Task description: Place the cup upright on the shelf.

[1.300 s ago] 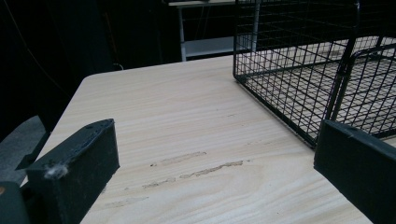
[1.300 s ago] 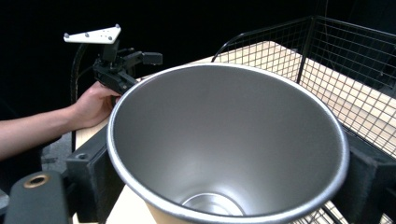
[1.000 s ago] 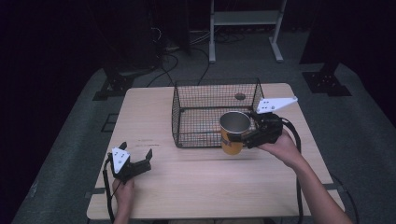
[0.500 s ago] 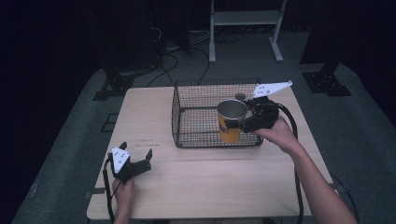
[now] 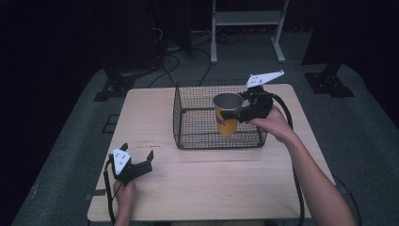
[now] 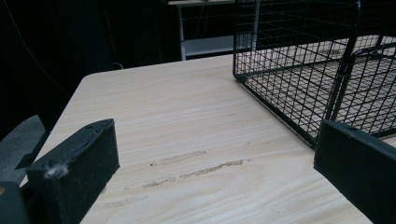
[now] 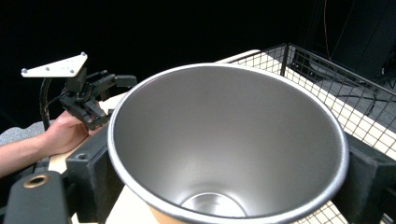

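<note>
A yellow cup (image 5: 227, 118) with a steel inside (image 7: 229, 140) is held upright over the right half of a black wire basket (image 5: 177, 117). My right gripper (image 5: 234, 109) is shut on it, one jaw on each side of the cup's wall just below the rim (image 7: 231, 179). I cannot tell whether its base touches the basket floor. My left gripper (image 5: 137, 150) rests on the wooden table (image 5: 211, 183) near the front left, open with nothing between its jaws (image 6: 215, 163). It stands well short of the basket (image 6: 289, 70). The right gripper view looks past the cup to the left gripper (image 7: 106, 95).
The basket's wire wall (image 7: 327, 88) runs close along the right of the cup. A white metal rack (image 5: 247, 19) and loose cables (image 5: 188, 52) lie on the dark floor beyond the table. Bare tabletop (image 6: 177, 121) spreads between the left gripper and the basket.
My right gripper has carried the cup from beside the basket's front right corner up and back, over the basket's wall. The left gripper has not moved.
</note>
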Motion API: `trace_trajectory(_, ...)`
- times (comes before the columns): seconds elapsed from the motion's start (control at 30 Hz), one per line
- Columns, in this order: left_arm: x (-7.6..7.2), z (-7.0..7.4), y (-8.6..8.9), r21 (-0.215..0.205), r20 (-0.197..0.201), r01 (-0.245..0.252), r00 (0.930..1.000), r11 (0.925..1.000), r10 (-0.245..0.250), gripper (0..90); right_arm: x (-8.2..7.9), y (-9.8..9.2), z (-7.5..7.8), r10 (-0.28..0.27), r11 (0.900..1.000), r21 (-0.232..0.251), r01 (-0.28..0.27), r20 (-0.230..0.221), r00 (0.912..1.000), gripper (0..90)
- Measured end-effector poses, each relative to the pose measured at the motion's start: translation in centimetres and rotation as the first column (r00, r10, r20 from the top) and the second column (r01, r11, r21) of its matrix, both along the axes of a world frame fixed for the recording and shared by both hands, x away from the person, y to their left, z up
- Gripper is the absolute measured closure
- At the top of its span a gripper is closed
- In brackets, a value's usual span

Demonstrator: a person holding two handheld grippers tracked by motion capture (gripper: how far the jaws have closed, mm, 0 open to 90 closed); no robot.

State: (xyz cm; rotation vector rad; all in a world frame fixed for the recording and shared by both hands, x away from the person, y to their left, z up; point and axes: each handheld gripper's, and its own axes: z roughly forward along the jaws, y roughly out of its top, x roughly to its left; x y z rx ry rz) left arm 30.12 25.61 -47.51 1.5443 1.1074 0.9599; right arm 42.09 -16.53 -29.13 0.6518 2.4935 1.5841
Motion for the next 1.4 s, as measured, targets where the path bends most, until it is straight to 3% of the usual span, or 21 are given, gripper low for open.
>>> trace_trajectory(0.53, 0.0, 0.0, 0.0, -0.003, 0.000, 0.001, 1.0000, 1.0000, -0.001, 0.0, 4.4, 2.4, -1.1, -0.041, 0.998, -0.045, 0.039, -0.028, 0.9988, 11.1)
trace_trajectory(0.83, 0.0, 0.0, 0.0, -0.002, 0.003, 0.003, 1.0000, 1.0000, -0.003, 0.0, 6.2, 3.4, -2.2, -0.065, 0.998, -0.030, 0.064, -0.020, 0.9977, 11.1)
trace_trajectory(1.2, 0.0, 0.0, 0.0, -0.003, 0.004, 0.003, 1.0000, 1.0000, -0.003, 0.0, 8.4, 4.0, -4.6, -0.099, 0.995, -0.034, 0.097, -0.037, 0.9944, 11.1)
trace_trajectory(1.4, -0.1, 0.0, 0.0, -0.005, 0.004, 0.003, 1.0000, 1.0000, -0.003, 0.0, 9.2, 4.7, -5.4, -0.092, 0.996, -0.009, 0.091, -0.050, 0.9946, 11.1)
